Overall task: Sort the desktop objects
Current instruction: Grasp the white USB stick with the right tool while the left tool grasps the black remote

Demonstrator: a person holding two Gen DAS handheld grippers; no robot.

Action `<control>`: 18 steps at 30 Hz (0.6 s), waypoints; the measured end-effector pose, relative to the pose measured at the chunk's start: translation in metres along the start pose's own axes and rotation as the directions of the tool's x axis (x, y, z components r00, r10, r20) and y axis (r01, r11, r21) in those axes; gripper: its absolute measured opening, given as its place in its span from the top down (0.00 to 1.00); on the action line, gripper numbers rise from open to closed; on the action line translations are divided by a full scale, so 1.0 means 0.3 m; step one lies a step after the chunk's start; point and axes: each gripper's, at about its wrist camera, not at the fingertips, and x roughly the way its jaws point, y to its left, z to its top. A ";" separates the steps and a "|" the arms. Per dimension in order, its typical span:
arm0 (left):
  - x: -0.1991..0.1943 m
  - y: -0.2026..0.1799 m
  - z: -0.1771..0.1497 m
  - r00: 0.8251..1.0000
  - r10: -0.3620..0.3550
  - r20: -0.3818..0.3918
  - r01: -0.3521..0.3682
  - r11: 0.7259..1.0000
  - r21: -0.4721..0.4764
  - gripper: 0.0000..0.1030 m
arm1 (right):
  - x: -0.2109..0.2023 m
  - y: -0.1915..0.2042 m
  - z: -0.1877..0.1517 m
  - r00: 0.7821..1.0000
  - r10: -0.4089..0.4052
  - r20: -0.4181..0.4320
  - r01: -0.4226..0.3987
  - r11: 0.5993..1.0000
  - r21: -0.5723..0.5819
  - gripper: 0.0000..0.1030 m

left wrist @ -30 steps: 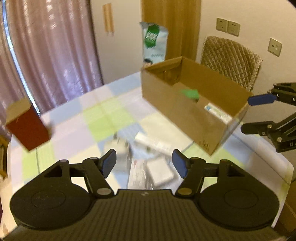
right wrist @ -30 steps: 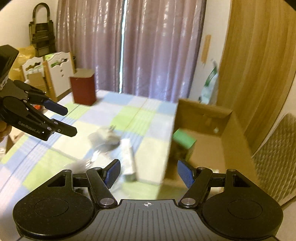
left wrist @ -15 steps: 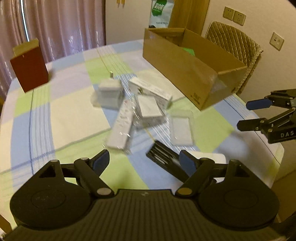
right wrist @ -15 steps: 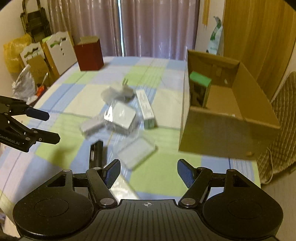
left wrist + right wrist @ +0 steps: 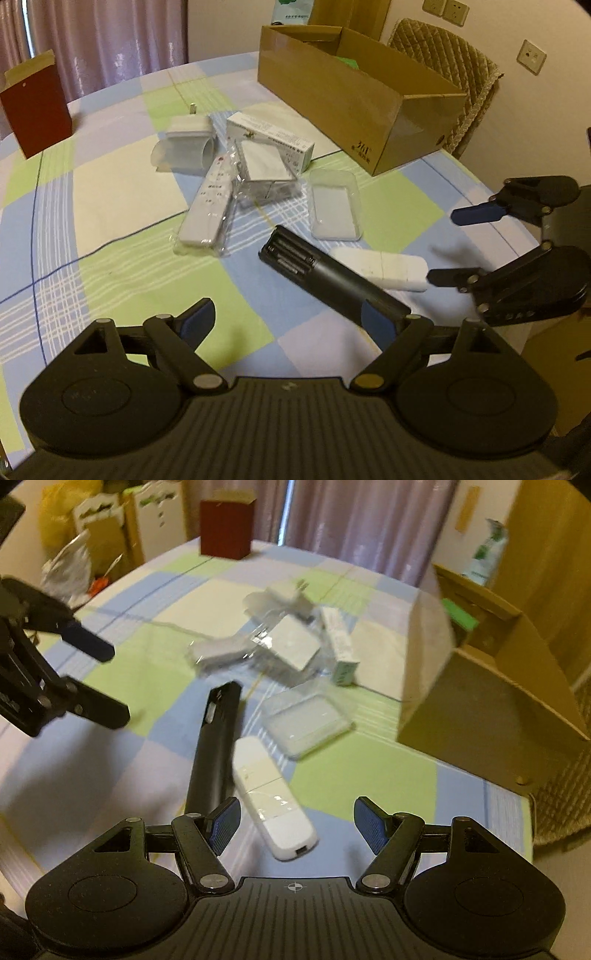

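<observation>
step: approach, nothing grasped | right gripper (image 5: 295,821) jaws wide, empty, white dongle (image 5: 273,794) just ahead between them | left gripper (image 5: 284,321) wide, empty, black remote (image 5: 325,280) by its right jaw | next: lower, close on dongle, carry to cardboard box (image 5: 480,701)

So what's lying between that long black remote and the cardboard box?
In the right wrist view, a white dongle beside the black remote and a clear plastic case lie before the cardboard box.

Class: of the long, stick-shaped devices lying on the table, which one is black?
The black remote, battery bay exposed. The USB dongle beside it and the bagged remote are white.
</observation>
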 end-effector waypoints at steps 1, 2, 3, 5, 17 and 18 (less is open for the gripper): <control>-0.003 0.002 -0.006 1.000 0.008 0.001 -0.008 1.000 -0.013 0.18 | 0.016 0.004 -0.003 1.000 0.004 -0.004 -0.004 1.000 -0.013 0.31; -0.005 0.006 -0.011 1.000 0.013 0.000 -0.013 0.999 -0.033 0.18 | 0.031 0.004 -0.006 1.000 0.010 -0.010 -0.010 1.000 -0.027 0.31; -0.006 0.012 -0.015 1.000 0.017 0.000 -0.017 0.998 -0.055 0.18 | 0.047 0.002 -0.009 1.000 0.017 -0.016 -0.017 0.999 -0.044 0.31; -0.002 0.018 -0.023 1.000 0.026 -0.002 -0.026 0.995 -0.098 0.18 | 0.074 -0.007 -0.012 0.999 0.028 -0.026 -0.029 0.997 -0.076 0.31; 0.061 -0.061 -0.008 0.996 0.087 -0.032 -0.092 0.962 -0.257 0.17 | 0.190 -0.114 -0.004 0.969 0.242 -0.051 -0.247 0.958 -0.147 0.31; 0.063 -0.065 -0.011 0.995 0.098 -0.036 -0.104 0.959 -0.263 0.17 | 0.199 -0.117 0.001 0.966 0.254 -0.051 -0.258 0.954 -0.150 0.31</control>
